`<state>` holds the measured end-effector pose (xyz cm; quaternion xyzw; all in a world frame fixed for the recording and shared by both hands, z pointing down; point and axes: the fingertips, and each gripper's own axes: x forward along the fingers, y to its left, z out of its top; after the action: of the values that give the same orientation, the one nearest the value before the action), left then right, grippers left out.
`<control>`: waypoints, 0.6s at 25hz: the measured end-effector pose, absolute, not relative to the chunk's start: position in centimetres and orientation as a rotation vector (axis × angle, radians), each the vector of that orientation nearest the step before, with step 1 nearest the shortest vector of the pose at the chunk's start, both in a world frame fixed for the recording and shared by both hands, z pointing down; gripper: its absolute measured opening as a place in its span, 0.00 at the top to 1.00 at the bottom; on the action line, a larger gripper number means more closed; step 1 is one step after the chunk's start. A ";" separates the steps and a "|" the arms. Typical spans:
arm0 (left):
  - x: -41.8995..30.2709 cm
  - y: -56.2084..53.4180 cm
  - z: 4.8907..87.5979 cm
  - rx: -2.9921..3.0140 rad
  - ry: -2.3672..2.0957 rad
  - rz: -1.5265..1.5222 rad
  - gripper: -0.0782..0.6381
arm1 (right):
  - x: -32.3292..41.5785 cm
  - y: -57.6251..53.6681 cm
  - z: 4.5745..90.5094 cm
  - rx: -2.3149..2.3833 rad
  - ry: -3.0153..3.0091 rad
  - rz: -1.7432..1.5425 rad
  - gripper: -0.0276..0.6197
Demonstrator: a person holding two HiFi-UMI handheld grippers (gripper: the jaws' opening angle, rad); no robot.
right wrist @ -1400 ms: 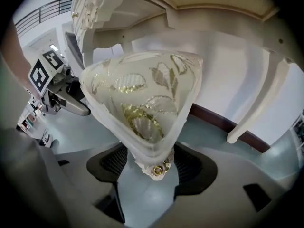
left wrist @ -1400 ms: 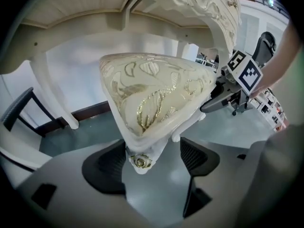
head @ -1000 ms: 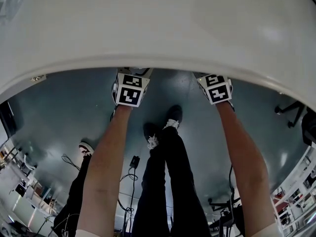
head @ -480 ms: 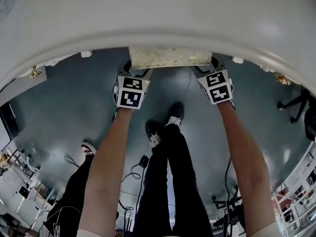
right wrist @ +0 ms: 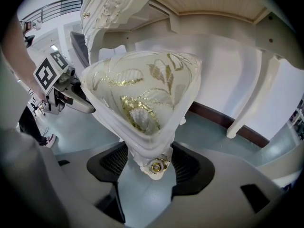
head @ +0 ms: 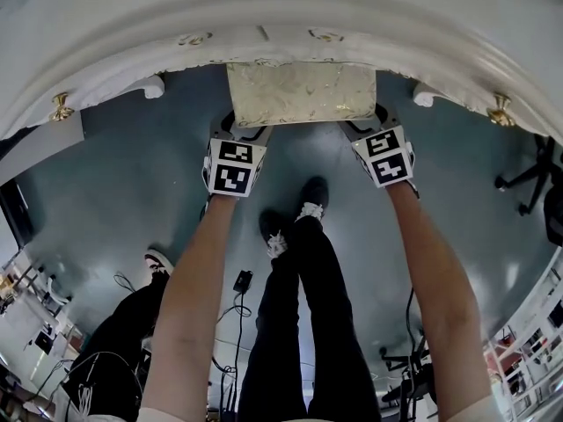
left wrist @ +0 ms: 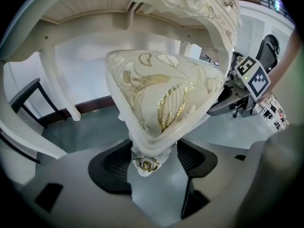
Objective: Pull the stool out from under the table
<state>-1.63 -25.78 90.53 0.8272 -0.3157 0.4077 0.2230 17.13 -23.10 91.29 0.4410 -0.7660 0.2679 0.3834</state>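
Stool (head: 301, 93) sits partly out from under the white table (head: 281, 25). From my head view its cream cushion with gold embroidery shows past the table's carved rim, and its far part is hidden beneath the top.

I have the left gripper (left wrist: 152, 158) on the stool's near left corner and the right gripper (right wrist: 151, 161) on its near right corner. In the left gripper view the black pads (left wrist: 111, 163) stand wide apart yet press on either side of the padded corner, right at the gold rose ornament (left wrist: 145, 164) on the frame. The right gripper view shows the same: jaws spread wide but clamped on the corner, with a second gold rose (right wrist: 156, 166) between them. Both grippers angle down toward the seat, my forearms reaching out side by side.

Below, my shoes (head: 310, 202) stand on the grey-green floor (head: 123, 192), on my side of the stool. A white table leg (left wrist: 61, 87) stands beyond the seat in the left gripper view.
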 end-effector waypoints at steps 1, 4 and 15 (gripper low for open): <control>-1.6 -25.4 90.6 2.288 -0.868 1.123 0.45 | 17.1 -22.7 91.3 1.125 -1.952 0.683 0.51; -1.9 -24.3 90.5 2.297 -0.857 1.121 0.46 | 16.8 -21.7 91.2 1.131 -1.951 0.692 0.51; -3.7 -21.4 91.1 2.295 -0.857 1.119 0.49 | 15.7 -18.5 91.6 1.147 -1.932 0.708 0.51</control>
<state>-3.70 -21.35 91.05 0.8308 -0.3101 0.4052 0.2224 15.72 -18.48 91.57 0.4498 -0.7576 0.2776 0.3831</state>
